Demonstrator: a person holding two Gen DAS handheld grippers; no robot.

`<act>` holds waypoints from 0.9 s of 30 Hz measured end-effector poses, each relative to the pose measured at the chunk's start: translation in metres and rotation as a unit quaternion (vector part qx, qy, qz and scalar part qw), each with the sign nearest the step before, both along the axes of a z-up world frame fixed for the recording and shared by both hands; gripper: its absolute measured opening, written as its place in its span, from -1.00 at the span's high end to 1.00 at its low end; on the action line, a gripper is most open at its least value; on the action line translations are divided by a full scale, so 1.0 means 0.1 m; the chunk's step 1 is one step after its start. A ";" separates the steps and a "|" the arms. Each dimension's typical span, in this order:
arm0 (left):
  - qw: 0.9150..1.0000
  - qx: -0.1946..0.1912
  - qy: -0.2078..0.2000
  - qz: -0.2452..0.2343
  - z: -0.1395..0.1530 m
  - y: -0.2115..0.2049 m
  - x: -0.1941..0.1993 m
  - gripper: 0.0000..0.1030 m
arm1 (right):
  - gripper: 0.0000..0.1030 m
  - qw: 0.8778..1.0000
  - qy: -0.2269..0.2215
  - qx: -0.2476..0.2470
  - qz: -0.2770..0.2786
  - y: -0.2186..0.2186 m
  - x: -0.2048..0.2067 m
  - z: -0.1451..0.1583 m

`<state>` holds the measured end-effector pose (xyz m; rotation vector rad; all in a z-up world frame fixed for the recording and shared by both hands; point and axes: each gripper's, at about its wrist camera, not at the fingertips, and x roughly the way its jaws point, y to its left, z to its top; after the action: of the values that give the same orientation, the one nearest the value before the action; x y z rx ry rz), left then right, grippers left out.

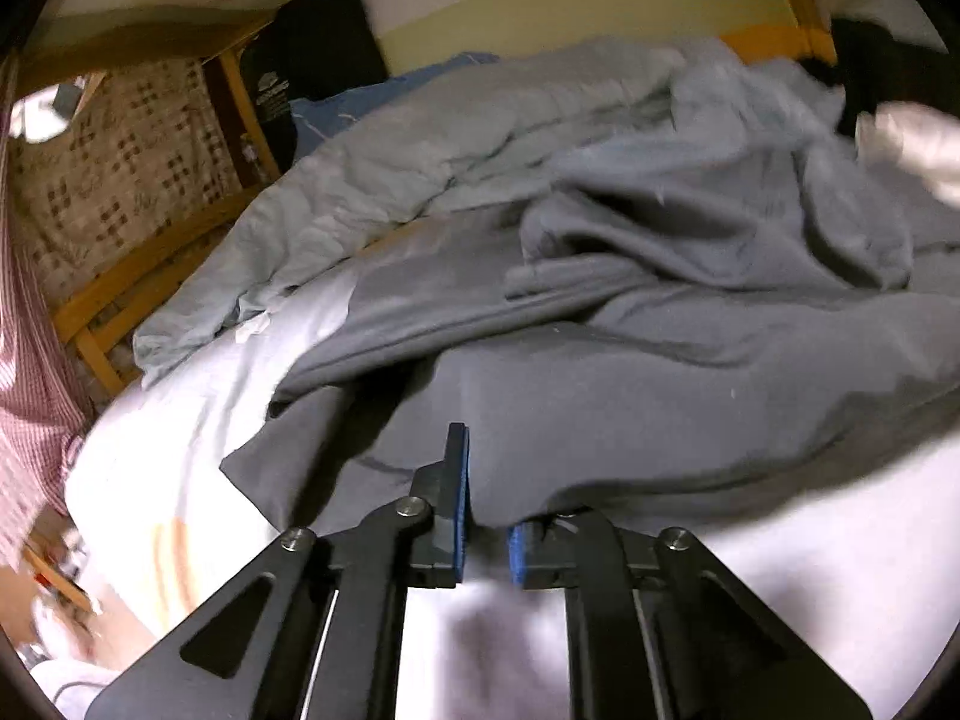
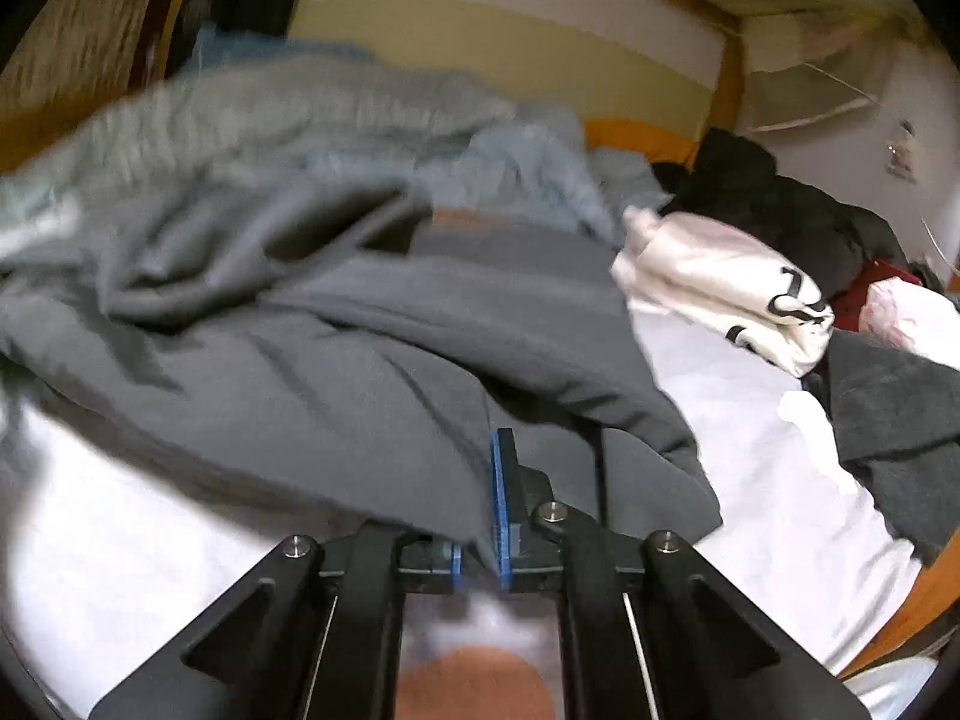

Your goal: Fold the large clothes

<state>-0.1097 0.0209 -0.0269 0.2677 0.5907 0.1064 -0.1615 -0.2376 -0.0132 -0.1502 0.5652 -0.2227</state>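
dark grey soft-knit garment lies crumpled across the middle of both frames, on a white bed sheet, its near hem at lower centre where both tools meet it. behind it, toward the upper half, a rumpled pale blue-grey duvet is heaped, touching or overlapping the garment's far edge; cannot tell where one ends.

risks, as judged:
- only a thin edge of cloth sits between each pair of pads. a pull could slip the hem out, most likely on the left where the bite looks shallow.
- the far part of the garment is bunched against the duvet; lifting may drag the duvet along or leave the fold lopsided.
- in the right wrist view a loose flap hangs at lower right of centre; it could tuck under and crease the fold.
- both views are motion-blurred, so the exact grip is uncertain.

left gripper: jaws narrow, blue pads with a small gap; the grey hem drapes over the right finger and drops into the gap. appears pinched.

right gripper: jaws narrow, hem folded down between the blue pads, covering the left one. appears held.

outward: cream folded cloth with black print at right of the right wrist view, dark clothes pile beyond it, wooden bed frame at left of the left wrist view.
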 end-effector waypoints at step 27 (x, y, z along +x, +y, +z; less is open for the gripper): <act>0.996 -0.020 0.043 -0.069 0.85 0.10 0.85 0.58 | 0.88 0.995 0.028 0.023 0.090 -0.27 0.75 1.02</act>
<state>-0.0242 0.0305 0.0579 0.2735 0.6577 -0.0500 -0.0866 -0.2643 0.0883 -0.1629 0.6080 -0.0309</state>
